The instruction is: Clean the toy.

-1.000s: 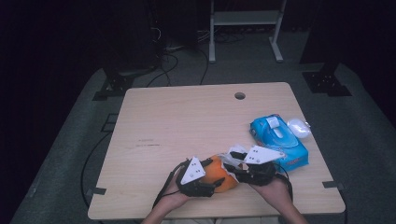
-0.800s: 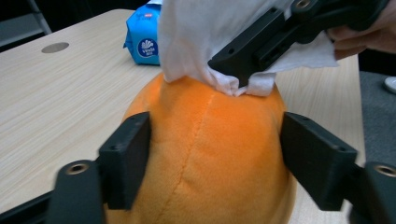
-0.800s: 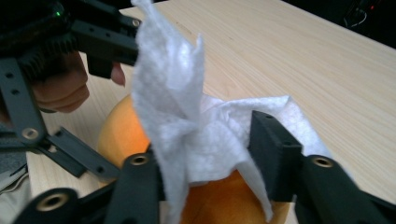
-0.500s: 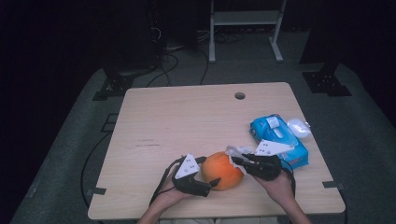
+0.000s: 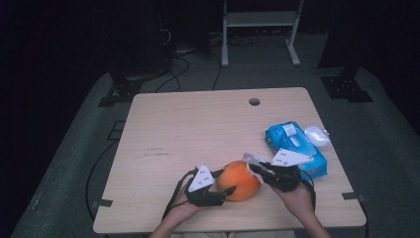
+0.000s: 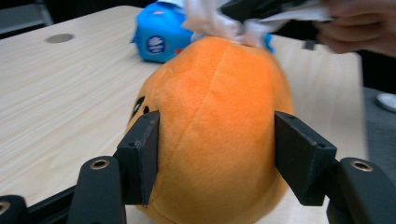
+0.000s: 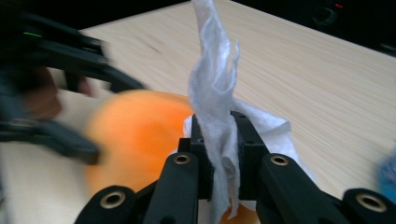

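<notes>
Wiping: a white tissue [image 7: 215, 107] is pressed to the top of an orange plush ball [image 5: 239, 179] by the right gripper [image 5: 257, 169].
Plush ball: it sits on the wooden table [image 5: 198, 124] near the front edge, between the 2 grippers; in the left gripper view its seams run top to bottom and a small dark mark shows on its left flank [image 6: 215, 126].
Left gripper [image 5: 224, 190]: its 2 jaws stand one on each side of the ball and have just been closing on it; the left pad presses the plush, the right pad sits at its edge, so the ball is gripped.
Right gripper: jaws narrow, pinched together on the tissue, which rises in a crumpled strip above the pads in the right gripper view and bunches out behind them.
Tissue contact: in the left gripper view the wad [image 6: 219, 23] touches the ball's crown.
Blue wipes pack [image 5: 295, 147]: lies flat on the table just behind the right gripper, towards the right edge.
White lump [image 5: 317, 135]: beside the pack at the table's right edge; what it is I cannot tell.
Hands: both come in from the front edge, the right hand [image 5: 296, 197] under its gripper.
</notes>
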Action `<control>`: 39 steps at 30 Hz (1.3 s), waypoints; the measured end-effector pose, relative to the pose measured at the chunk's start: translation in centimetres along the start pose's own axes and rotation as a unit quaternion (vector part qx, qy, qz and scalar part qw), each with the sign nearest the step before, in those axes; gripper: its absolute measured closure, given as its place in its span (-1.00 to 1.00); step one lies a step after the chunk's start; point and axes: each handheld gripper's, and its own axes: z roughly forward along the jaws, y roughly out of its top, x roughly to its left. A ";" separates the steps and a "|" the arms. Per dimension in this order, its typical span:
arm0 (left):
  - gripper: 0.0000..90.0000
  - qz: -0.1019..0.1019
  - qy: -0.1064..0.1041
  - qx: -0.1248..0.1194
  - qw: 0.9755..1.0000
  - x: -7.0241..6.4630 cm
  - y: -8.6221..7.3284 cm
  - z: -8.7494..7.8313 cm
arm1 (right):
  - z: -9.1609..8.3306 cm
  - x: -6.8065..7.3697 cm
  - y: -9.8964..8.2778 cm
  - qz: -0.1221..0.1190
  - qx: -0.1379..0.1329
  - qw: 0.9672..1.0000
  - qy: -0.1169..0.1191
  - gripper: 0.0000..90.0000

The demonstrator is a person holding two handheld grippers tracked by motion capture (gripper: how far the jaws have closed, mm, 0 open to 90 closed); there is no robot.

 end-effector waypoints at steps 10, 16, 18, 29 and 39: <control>-0.47 -0.013 0.012 0.008 1.000 0.5 -0.6 0.4 | 0.5 2.1 0.4 -0.008 -0.016 0.998 0.057 0.79; -0.25 -0.011 0.016 0.010 1.000 0.7 -0.6 0.1 | 0.4 1.6 0.5 -0.008 -0.014 0.998 0.056 0.79; -0.23 -0.017 0.017 0.008 1.000 0.9 -0.6 0.0 | 0.1 0.4 0.0 0.010 -0.009 0.999 0.036 0.79; -0.11 -0.079 0.035 -0.005 0.996 2.1 -0.6 -0.9 | -0.2 1.7 0.5 -0.010 -0.018 0.999 0.044 0.79; -0.28 -0.055 -0.004 -0.012 0.998 1.2 -0.3 -0.8 | 0.2 -1.4 -1.1 0.022 -0.007 1.000 0.000 0.79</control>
